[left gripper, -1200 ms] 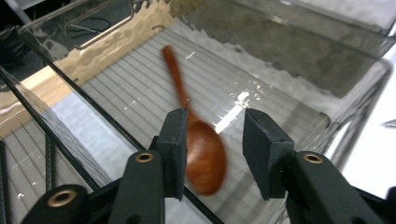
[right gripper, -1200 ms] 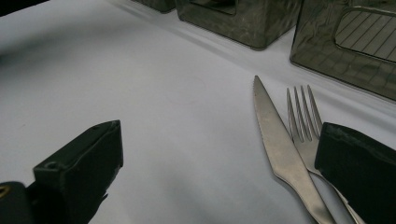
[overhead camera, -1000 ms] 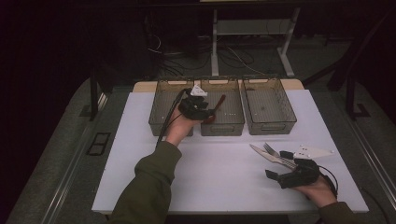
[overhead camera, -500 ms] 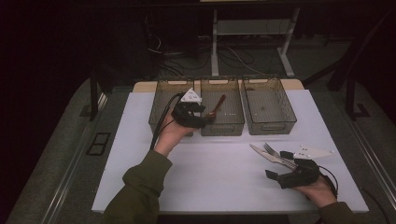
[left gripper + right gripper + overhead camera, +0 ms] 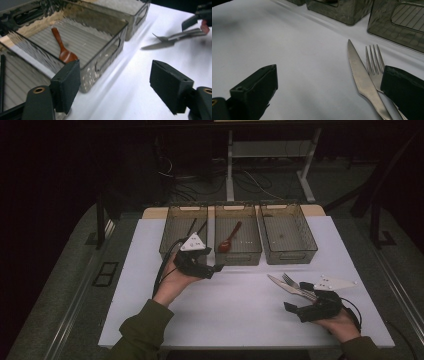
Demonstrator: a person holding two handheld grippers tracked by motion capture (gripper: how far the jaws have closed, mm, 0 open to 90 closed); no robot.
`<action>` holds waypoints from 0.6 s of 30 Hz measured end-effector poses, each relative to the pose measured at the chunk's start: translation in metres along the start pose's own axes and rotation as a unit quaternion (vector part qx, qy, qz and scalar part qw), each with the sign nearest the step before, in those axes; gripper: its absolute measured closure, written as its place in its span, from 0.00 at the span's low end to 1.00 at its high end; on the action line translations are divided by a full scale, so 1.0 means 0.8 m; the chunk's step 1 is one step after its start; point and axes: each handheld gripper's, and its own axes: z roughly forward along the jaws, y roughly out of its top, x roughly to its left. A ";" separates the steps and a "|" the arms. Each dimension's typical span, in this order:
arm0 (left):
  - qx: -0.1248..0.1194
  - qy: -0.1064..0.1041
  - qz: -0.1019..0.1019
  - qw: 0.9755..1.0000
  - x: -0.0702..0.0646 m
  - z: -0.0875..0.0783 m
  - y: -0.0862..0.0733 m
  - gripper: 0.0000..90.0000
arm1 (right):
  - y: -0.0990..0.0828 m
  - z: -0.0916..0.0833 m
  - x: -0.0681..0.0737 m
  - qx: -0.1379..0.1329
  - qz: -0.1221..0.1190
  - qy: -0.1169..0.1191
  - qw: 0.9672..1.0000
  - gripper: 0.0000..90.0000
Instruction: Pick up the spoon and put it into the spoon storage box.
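- Two dark sticks in the left bin (image 5: pixel 183 227) are hard to make out; the fork (image 5: pixel 374 65) handle is cut off behind the right gripper (image 5: pixel 329 85) jaw.
- The left gripper (image 5: pixel 212 269) is held near the middle bin (image 5: pixel 239 256), jaws apart, just opened, nothing between; the red spoon (image 5: pixel 228 240) lies at 1 o'clock.
- The right gripper rests with jaws apart, the knife (image 5: pixel 280 284) at 11 o'clock.

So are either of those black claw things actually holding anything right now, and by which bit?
No. The left gripper has just been opening, empty. The right gripper is open beside the knife and fork.
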 end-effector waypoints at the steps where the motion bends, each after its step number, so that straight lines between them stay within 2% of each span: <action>1: -0.002 0.000 -0.002 1.000 -0.001 -0.003 -0.004 0.25 | 0.000 0.000 0.000 0.001 -0.001 0.000 1.000 0.01; 10: -0.004 -0.003 -0.007 1.000 -0.008 -0.024 -0.035 0.22 | 0.000 -0.001 0.000 -0.001 -0.002 0.000 1.000 0.01; 18: -0.021 -0.004 -0.017 1.000 -0.017 -0.046 -0.061 0.20 | 0.000 -0.001 0.001 -0.001 -0.003 0.000 1.000 0.01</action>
